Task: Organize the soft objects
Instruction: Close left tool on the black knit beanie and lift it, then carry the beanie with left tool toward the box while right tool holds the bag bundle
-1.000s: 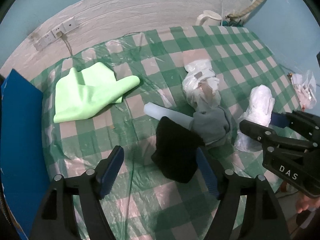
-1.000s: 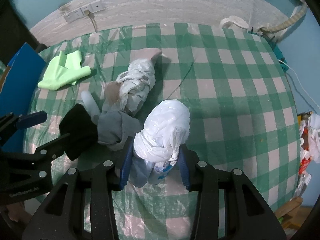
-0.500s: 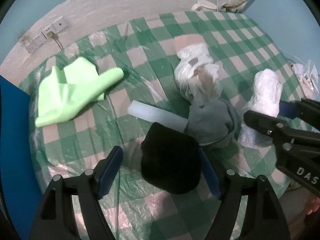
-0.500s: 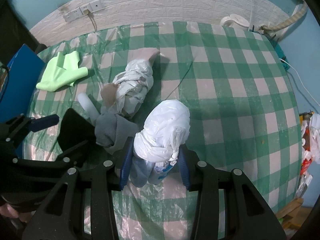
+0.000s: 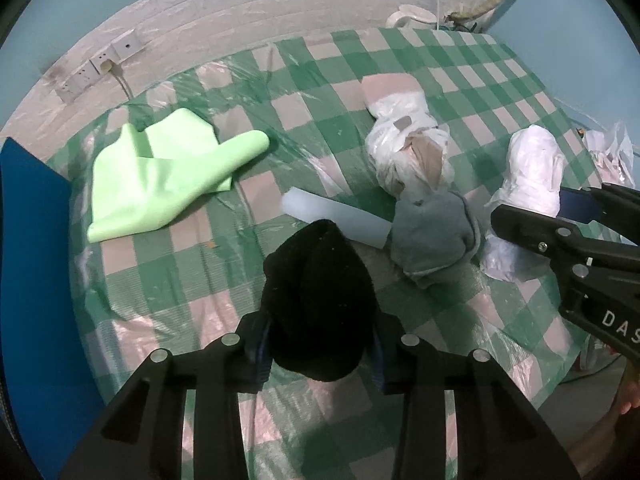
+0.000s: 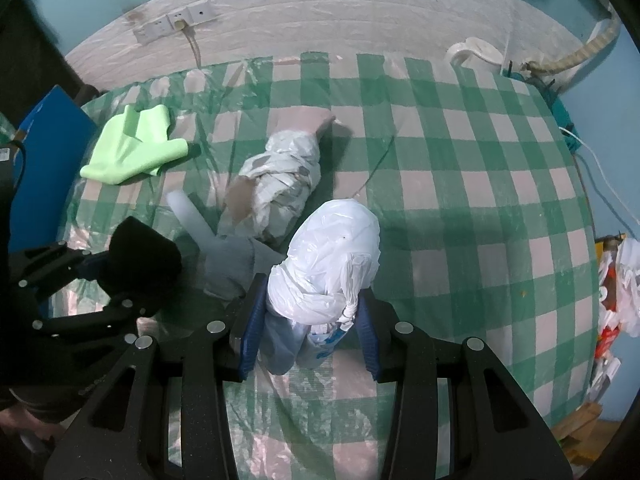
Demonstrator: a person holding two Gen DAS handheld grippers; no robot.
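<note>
We see the left gripper (image 5: pixel 318 354) with its jaws just drawn in from a wide stance onto the black knit cap (image 5: pixel 320 304), the blue pads now pressing the cap's two sides where a second ago they stood well clear of it. The cap bulges up between the fingers, over the green-checked tablecloth (image 5: pixel 168 280).

Just ahead of the left gripper lies a pale foam tube (image 5: pixel 336 218), its far end touching a grey cloth (image 5: pixel 434 236); beyond that sits a plastic-wrapped bundle (image 5: pixel 408 148). Far ahead and to the left, a lime-green cloth (image 5: pixel 160 176) lies flat, well apart from the rest and where it was before. A blue board (image 5: pixel 32 280) stands at the left edge.

The right gripper (image 6: pixel 312 330) keeps its narrow hold on the white plastic bag bundle (image 6: pixel 328 260), pads against the bundle's lower end, unchanged from the earlier frames. The grey cloth sits just to its left, touching the bundle. From this view the left gripper and its cap appear at the left, nearer the grey cloth than a second ago.
</note>
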